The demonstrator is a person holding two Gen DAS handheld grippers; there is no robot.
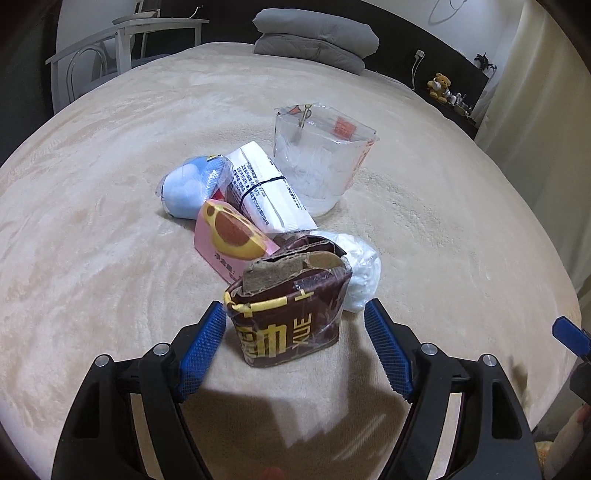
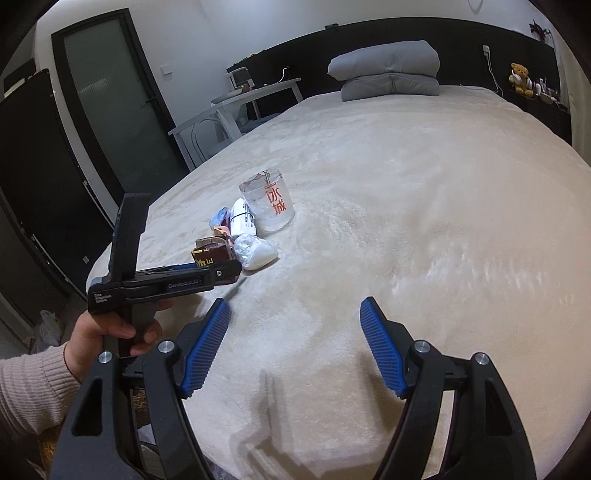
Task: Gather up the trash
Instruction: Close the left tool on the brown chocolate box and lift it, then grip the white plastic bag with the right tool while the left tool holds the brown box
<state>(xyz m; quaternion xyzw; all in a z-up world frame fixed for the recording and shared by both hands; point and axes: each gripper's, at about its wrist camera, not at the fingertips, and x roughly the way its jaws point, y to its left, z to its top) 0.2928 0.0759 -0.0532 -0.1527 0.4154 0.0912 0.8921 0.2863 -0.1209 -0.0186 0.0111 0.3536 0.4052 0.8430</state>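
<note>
Left wrist view looks out over a cream plush bedspread that fills the frame ahead of my left gripper. At its far end sits a folded grey duvet against a black headboard, with a white side table off to the far left and a small yellow teddy bear on the ledge to the far right. From my right gripper, a dark frosted-glass door stands at the left of the room.

My left gripper's blue pads are spread wide, and a crushed dark-brown paper carton with yellow lettering stands between them; its left edge is at the left pad, though I cannot tell if it touches, and the right pad is clear of it. The carton stands roughly upright, its torn mouth up and tilted away from me, its long axis leaning slightly left.

Just beyond it lie a pink wrapper with an orange-and-yellow print, a wadded white plastic bag to the right, a white printed packet bound with a black band with its long axis running away to the left, and a light-blue crumpled wrapper. Farthest stands a clear plastic cup with red print, upright.

My right gripper hangs over bare bedspread, pads wide apart and holding nothing, with the trash pile ahead to its left.
</note>
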